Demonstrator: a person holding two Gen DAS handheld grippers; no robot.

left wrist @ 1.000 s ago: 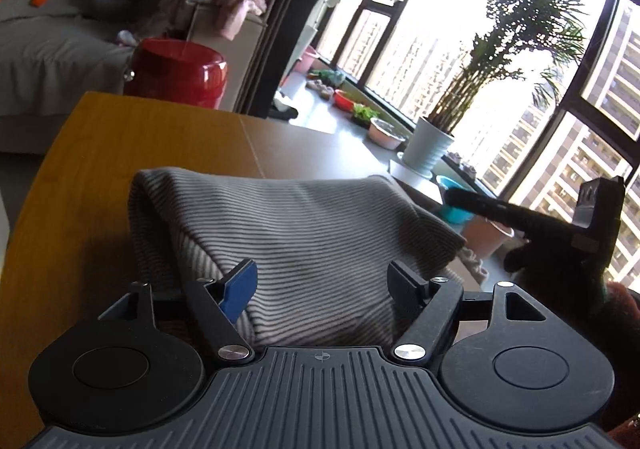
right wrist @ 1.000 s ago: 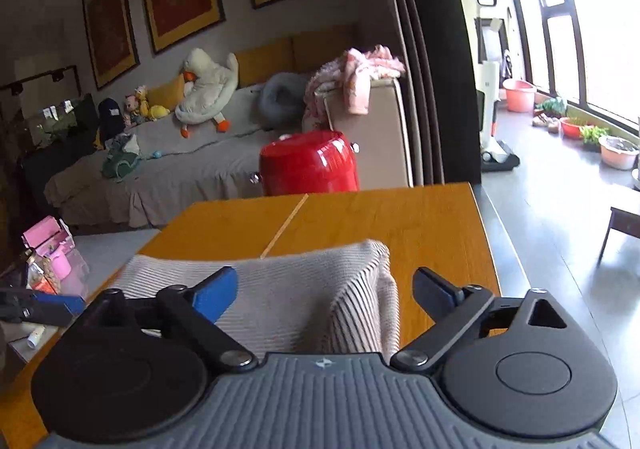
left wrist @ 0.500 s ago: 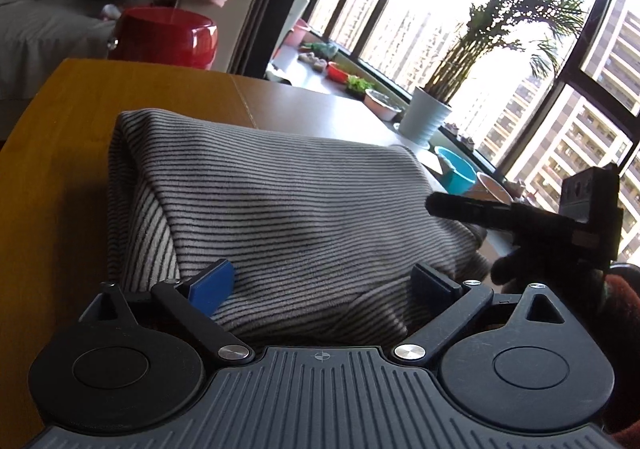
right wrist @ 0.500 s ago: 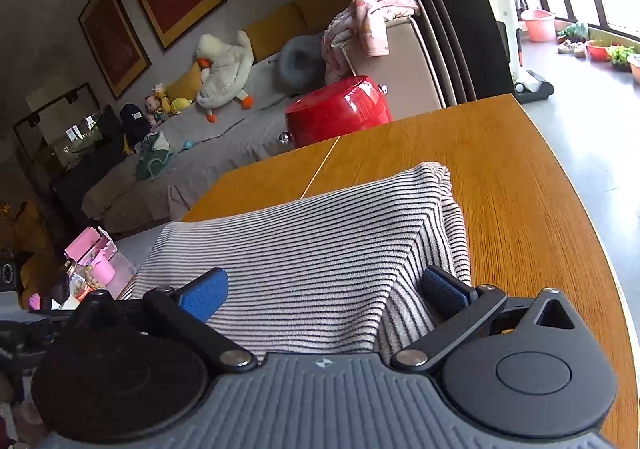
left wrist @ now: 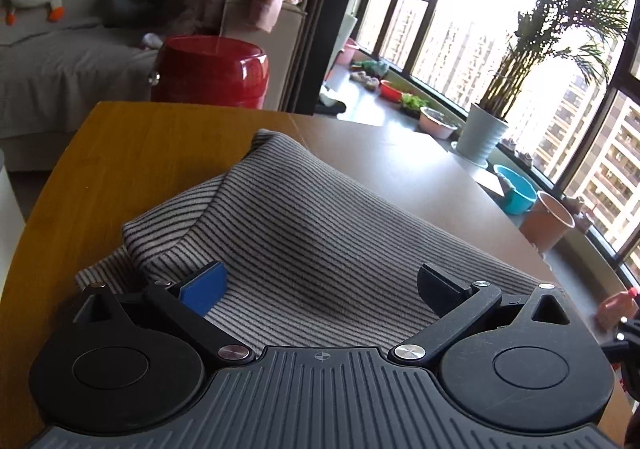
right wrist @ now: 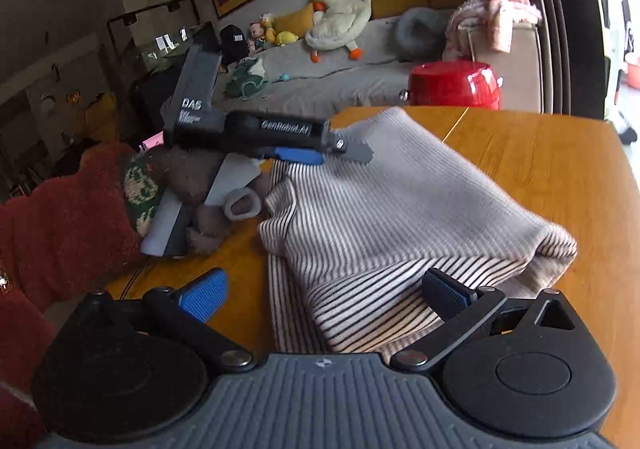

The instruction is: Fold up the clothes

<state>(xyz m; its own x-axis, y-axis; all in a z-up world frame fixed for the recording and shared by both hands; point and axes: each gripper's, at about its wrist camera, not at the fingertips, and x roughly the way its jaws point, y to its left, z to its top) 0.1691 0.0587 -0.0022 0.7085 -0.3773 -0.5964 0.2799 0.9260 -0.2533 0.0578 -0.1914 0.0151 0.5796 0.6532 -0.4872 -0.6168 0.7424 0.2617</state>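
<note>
A grey-and-black striped garment [left wrist: 320,225] lies folded in a soft heap on the wooden table [left wrist: 100,153]. My left gripper [left wrist: 320,285] is open, its fingers spread wide over the garment's near edge with the cloth lying loose between them. In the right wrist view the same garment [right wrist: 392,201] stretches away, with a striped flap at its near end. My right gripper [right wrist: 324,293] is open too; its right pad [right wrist: 444,291] rests at that flap and its left pad is over bare wood. The left gripper [right wrist: 352,149] appears side-on above the garment's far left edge.
A person's red sleeve [right wrist: 60,221] and gloved hand hold the left gripper. A red stool [left wrist: 212,69] stands past the table's far edge, before a sofa with a plush duck [right wrist: 340,13]. Pots and a palm [left wrist: 480,137] line the window on the right.
The garment has settled lower onto the table. My left gripper's fingers have spread wider. The right wrist view has swung left, bringing the left gripper and the sleeve into view.
</note>
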